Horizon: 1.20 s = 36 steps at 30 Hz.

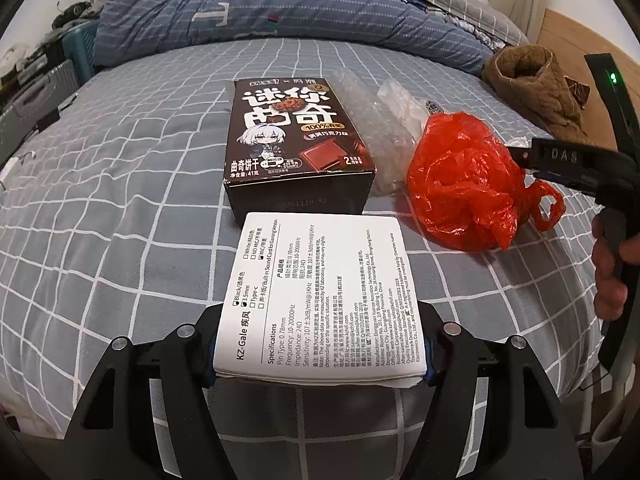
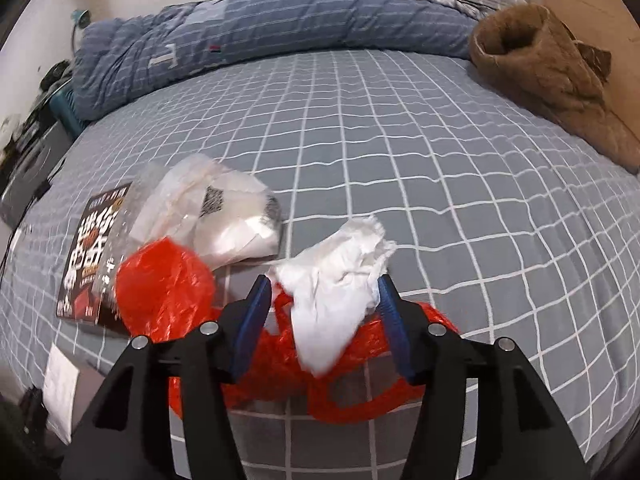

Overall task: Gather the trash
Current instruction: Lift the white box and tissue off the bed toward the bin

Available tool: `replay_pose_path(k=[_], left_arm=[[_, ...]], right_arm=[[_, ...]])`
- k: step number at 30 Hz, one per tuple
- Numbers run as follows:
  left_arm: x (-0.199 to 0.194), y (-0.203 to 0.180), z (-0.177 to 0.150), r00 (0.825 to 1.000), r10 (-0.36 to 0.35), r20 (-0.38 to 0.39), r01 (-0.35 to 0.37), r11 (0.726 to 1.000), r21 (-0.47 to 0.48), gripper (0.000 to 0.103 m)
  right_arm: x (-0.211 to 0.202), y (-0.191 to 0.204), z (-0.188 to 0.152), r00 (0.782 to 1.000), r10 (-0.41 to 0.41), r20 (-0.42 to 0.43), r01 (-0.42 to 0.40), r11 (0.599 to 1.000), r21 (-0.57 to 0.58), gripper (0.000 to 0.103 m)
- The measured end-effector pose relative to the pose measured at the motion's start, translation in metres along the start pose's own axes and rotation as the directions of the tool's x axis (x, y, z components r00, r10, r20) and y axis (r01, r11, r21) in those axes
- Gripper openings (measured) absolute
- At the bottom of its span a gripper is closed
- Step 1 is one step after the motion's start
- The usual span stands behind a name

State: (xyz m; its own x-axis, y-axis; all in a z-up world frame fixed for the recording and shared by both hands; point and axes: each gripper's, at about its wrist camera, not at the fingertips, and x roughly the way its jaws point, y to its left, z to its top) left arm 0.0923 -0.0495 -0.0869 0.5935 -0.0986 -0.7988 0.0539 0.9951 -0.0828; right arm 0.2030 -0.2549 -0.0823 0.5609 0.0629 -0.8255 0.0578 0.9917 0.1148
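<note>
— While the left gripper [image 1: 320, 356] clamps the white box [image 1: 320, 300], where is the bag?

— Ahead and right: the red bag [image 1: 464, 184] lies on the bed [image 1: 120, 200], directly under the right gripper [image 2: 320, 312], which pinches a tissue [image 2: 340, 276]. Right is nearer, I'd judge. Beyond sits the cookie box [image 1: 296, 136].

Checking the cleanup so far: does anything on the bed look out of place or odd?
Only the trash itself: a red plastic bag lies crumpled beside the cookie box and bubble wrap. The left gripper holds a white box, the right gripper a crumpled tissue. Nothing spilled.
</note>
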Motion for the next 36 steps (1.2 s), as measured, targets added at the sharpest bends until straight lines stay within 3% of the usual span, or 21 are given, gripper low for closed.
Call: replay_pose_path(k=[7,9,11,14,24,33,36], left_arm=[[0.004,0.002,0.001,1.0,0.009,-0.005,-0.009,1.0,0.0,0.068],[0.006,0.004,0.001,1.0,0.012,-0.007,-0.012,1.0,-0.005,0.068],[0.008,0.007,0.002,1.0,0.015,-0.011,-0.015,1.0,-0.01,0.068],[0.011,0.006,0.001,1.0,0.015,-0.015,-0.015,1.0,-0.009,0.068],[0.006,0.006,-0.001,1.0,0.013,-0.005,-0.013,1.0,-0.005,0.068],[0.004,0.003,0.003,1.0,0.011,0.002,-0.011,1.0,0.003,0.068],[0.001,0.002,0.002,1.0,0.014,0.005,-0.014,1.0,0.008,0.068]], right_arm=[[0.023,-0.013,0.016,0.999,-0.012,-0.033,0.013,0.999,0.033,0.054],[0.032,-0.017,0.016,0.998,-0.008,-0.058,0.011,0.999,0.044,0.034],[0.037,-0.019,0.014,0.997,0.007,-0.071,-0.003,0.999,0.054,0.021],[0.037,-0.021,0.013,0.998,0.025,-0.062,-0.021,0.998,0.054,0.012],[-0.003,-0.017,0.016,0.996,0.018,0.088,-0.022,0.999,0.045,0.011],[-0.059,0.021,-0.013,0.98,-0.027,0.196,0.041,0.997,-0.064,0.011],[-0.071,0.031,-0.025,0.982,-0.018,0.19,0.035,0.996,-0.087,0.011]])
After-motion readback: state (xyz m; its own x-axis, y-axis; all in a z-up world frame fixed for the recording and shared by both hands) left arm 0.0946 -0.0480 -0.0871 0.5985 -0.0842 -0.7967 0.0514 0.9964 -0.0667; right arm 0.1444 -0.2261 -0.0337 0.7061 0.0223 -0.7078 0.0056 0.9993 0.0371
